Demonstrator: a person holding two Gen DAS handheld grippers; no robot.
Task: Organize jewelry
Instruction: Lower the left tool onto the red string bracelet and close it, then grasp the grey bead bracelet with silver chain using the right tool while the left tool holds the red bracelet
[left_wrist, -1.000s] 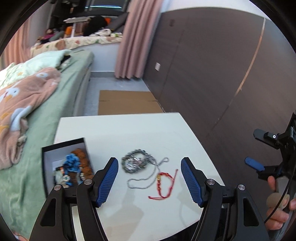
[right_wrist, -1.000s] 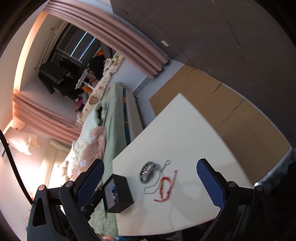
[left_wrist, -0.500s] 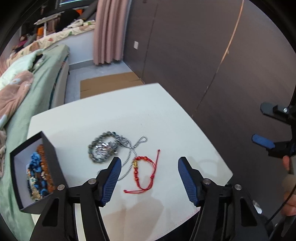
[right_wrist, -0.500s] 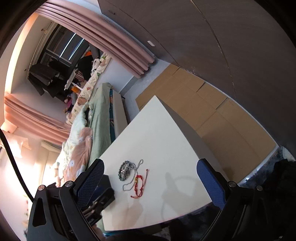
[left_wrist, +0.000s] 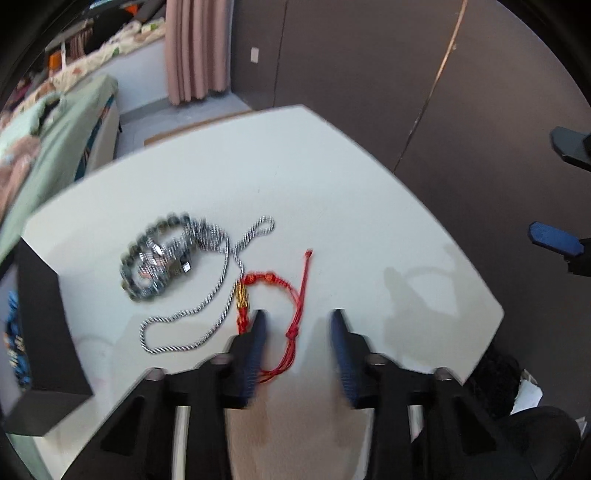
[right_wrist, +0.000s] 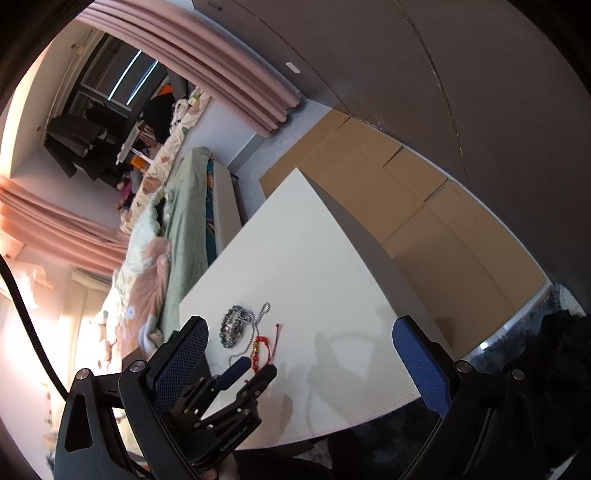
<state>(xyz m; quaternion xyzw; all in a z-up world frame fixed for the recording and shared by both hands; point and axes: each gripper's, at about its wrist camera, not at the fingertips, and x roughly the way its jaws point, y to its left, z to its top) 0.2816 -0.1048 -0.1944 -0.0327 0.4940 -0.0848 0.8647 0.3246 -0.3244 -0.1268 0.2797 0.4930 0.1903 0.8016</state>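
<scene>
A red cord bracelet (left_wrist: 275, 291) with red beads and a gold piece lies on the white table (left_wrist: 332, 206). My left gripper (left_wrist: 297, 315) is open and low over it, its fingers straddling the knotted red cord. A silver chain (left_wrist: 221, 280) and a grey bead bracelet (left_wrist: 155, 258) lie just left of it. A black jewelry box (left_wrist: 40, 325) holding blue beads stands at the left edge. My right gripper (right_wrist: 299, 332) is open and empty, held high off the table's right side. The right wrist view shows the left gripper (right_wrist: 255, 365) at the red bracelet (right_wrist: 264, 345).
A bed with green and pink bedding (right_wrist: 162, 236) runs along the table's left side. Dark wall panels (left_wrist: 369, 74) stand behind it. Flattened cardboard (right_wrist: 406, 206) lies on the floor past the table's far and right edges.
My left gripper has come down and forward over the red bracelet, and its jaws have narrowed. The right gripper has stayed high and wide open.
</scene>
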